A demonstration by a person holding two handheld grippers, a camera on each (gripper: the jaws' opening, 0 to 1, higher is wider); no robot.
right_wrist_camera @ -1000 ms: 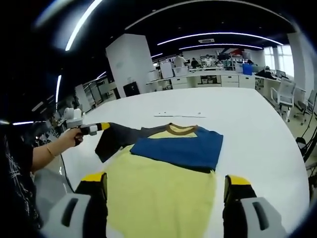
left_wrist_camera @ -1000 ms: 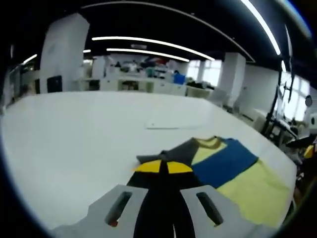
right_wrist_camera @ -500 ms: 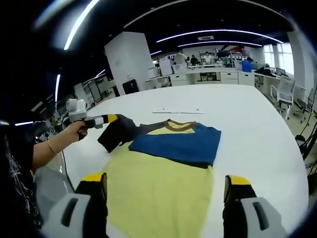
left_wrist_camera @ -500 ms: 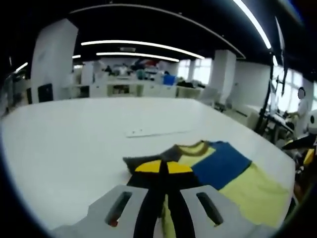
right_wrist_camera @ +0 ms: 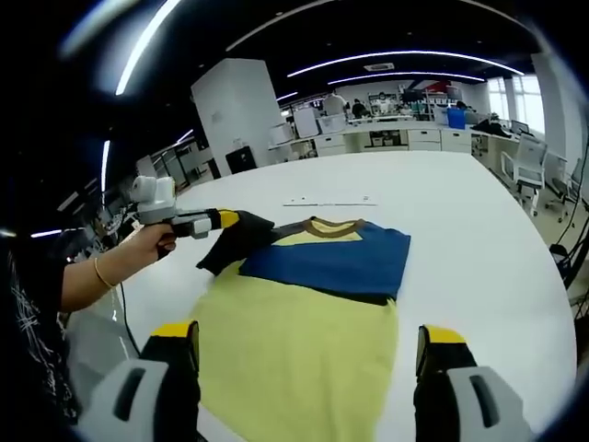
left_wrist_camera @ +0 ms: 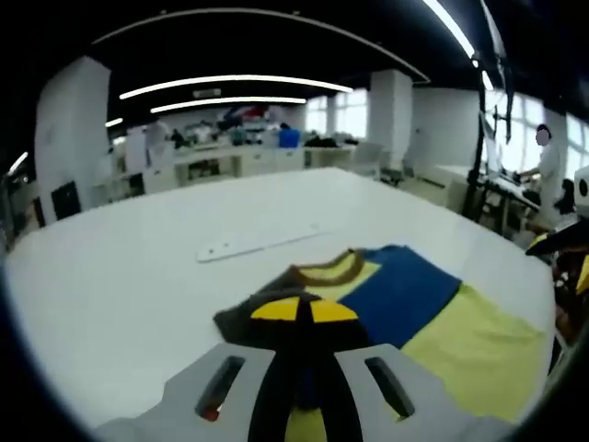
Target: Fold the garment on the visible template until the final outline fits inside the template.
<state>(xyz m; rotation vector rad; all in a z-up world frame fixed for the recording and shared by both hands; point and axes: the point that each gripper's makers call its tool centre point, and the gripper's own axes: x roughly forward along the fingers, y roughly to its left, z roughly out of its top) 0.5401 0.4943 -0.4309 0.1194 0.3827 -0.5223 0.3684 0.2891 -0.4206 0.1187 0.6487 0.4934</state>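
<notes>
Two jaws of left gripper (right_wrist_camera: 224,219) clamp sleeve (right_wrist_camera: 235,247) | right gripper (right_wrist_camera: 308,345) open above garment (right_wrist_camera: 304,331)

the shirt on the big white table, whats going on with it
A person is folding a yellow and blue shirt on a white table with two handheld grippers. The left gripper is shut on the shirt's dark grey sleeve and holds it over the shirt's body near the collar. The right gripper is open, its fingers either side of the yellow hem end and holding nothing. A thin white strip lies on the table beyond the collar.
</notes>
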